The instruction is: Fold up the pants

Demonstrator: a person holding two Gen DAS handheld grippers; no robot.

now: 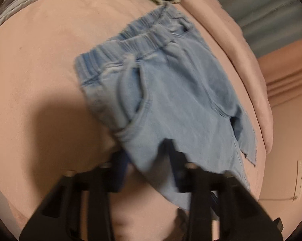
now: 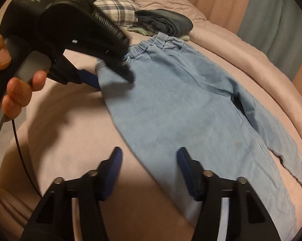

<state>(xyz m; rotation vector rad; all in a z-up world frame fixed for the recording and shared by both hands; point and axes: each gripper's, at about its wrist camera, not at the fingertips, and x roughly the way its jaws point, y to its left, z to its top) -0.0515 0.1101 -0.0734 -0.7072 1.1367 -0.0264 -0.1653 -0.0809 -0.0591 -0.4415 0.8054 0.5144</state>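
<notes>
Light blue denim pants [image 2: 181,104] lie folded lengthwise on a pink bed cover [image 2: 70,140], elastic waistband [image 2: 157,40] at the far end, frayed leg hems at the right. My left gripper [image 2: 112,78] straddles the pants' left edge near the waistband, one finger over the cloth and one under. In the left wrist view the pants [image 1: 171,100] drape over that gripper [image 1: 146,152], its fingers apart around the cloth edge. My right gripper [image 2: 148,160] is open, its blue pads on either side of the pants' left edge lower down.
A stack of folded dark jeans [image 2: 165,22] lies just beyond the waistband. A plaid pillow [image 2: 118,10] and a pink duvet roll [image 2: 251,56] border the bed's far and right sides. A grey-blue curtain [image 2: 271,20] hangs at the right.
</notes>
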